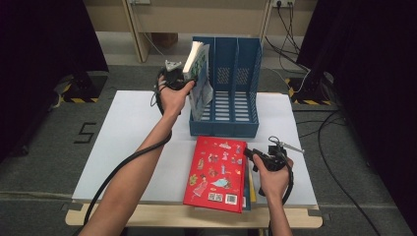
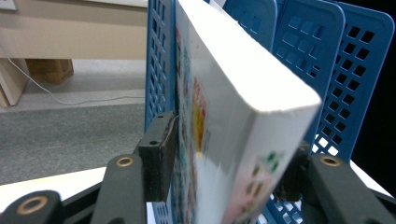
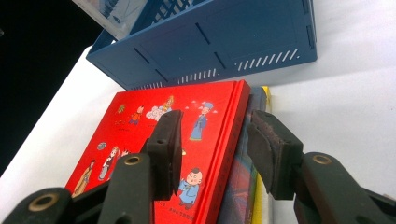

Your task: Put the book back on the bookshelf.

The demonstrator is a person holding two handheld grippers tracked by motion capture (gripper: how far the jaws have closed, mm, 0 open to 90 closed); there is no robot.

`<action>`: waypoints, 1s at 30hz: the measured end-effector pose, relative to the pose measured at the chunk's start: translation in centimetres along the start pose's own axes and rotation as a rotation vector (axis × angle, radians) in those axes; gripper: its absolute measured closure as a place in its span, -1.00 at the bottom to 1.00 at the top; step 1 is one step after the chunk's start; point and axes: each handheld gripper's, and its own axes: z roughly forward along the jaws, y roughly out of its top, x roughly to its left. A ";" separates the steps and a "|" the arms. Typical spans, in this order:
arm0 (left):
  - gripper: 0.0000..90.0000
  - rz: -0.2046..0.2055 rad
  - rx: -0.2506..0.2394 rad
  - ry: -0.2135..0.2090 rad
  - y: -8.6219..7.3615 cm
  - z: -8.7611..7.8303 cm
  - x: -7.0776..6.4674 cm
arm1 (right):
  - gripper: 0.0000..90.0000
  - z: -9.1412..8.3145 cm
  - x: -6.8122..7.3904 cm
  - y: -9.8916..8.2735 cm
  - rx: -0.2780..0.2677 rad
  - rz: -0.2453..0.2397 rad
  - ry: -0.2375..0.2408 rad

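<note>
Beside the blue file rack, your left gripper grips a thick book: matt white paper page edges, a smooth printed cover. The rack itself looks like hard plastic, smooth with a slight sheen, its walls pierced in a lattice. In front of the rack lies the red book, its cover glossy and smooth. Your gripper pads look like dull black rubber. Under the rack, the table top is matt white.
</note>
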 end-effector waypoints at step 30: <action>0.37 0.034 0.052 0.074 1.4 2.5 -0.8 | 0.23 -0.1 -0.6 0.0 0.005 0.019 -0.001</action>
